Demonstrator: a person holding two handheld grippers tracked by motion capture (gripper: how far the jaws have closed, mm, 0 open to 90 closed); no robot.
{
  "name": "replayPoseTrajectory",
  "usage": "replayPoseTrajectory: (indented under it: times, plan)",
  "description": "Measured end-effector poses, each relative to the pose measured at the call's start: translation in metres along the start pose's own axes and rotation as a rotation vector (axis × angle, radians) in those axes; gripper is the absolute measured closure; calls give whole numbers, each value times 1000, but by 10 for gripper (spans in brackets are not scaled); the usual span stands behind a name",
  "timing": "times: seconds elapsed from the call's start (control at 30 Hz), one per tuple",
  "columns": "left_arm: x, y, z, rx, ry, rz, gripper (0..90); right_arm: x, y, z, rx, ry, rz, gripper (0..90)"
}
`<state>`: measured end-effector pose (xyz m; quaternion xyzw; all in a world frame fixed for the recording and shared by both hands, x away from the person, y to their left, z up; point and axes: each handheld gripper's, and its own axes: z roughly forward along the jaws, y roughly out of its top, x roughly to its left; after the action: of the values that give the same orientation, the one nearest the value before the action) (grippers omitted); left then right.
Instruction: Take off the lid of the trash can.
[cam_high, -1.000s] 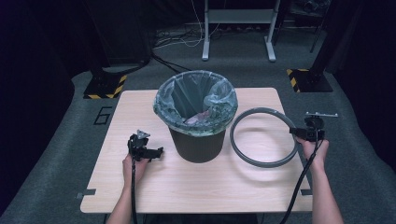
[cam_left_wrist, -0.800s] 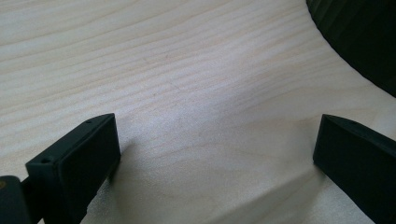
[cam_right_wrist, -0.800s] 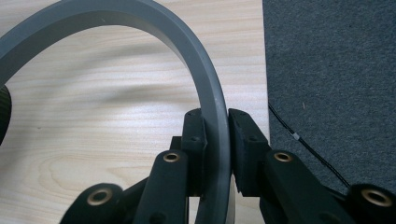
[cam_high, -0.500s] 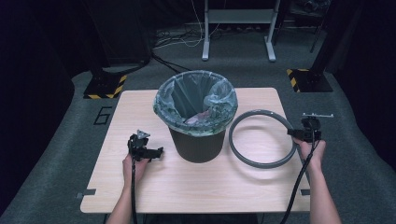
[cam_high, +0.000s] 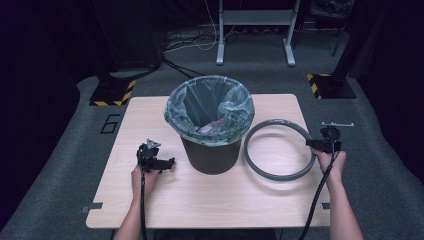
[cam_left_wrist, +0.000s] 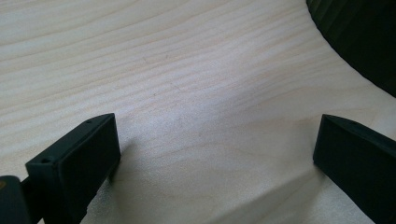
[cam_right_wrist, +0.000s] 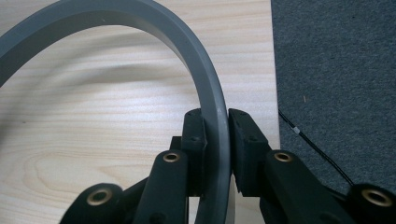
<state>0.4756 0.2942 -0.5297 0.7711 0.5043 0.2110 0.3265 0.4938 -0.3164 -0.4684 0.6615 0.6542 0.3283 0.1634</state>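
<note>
Right gripper (cam_high: 314, 143) is clamped on the grey ring (cam_high: 276, 173), my jaws pinching its rim from both sides at the table's (cam_high: 150, 200) right edge; in the right gripper view the ring (cam_right_wrist: 205, 88) arcs away over the wood. It lies just right of the lined bin (cam_high: 210, 125). Left gripper (cam_high: 170, 162) sits low over the table just left of the bin, its jaws spread wide with nothing between them.

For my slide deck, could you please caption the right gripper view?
Right tool clamped on the grey ring near the wooden table's edge.
</note>
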Motion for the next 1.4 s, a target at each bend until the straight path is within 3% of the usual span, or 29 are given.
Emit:
replayPoseTrajectory:
  times: [0.63,1.4]
  plan:
    - [0,0,0,0,0,0,4,1,-8,20,33,-3,10,768]
    - [0,0,0,0,0,0,4,-3,-15,31,48,-12,40,751]
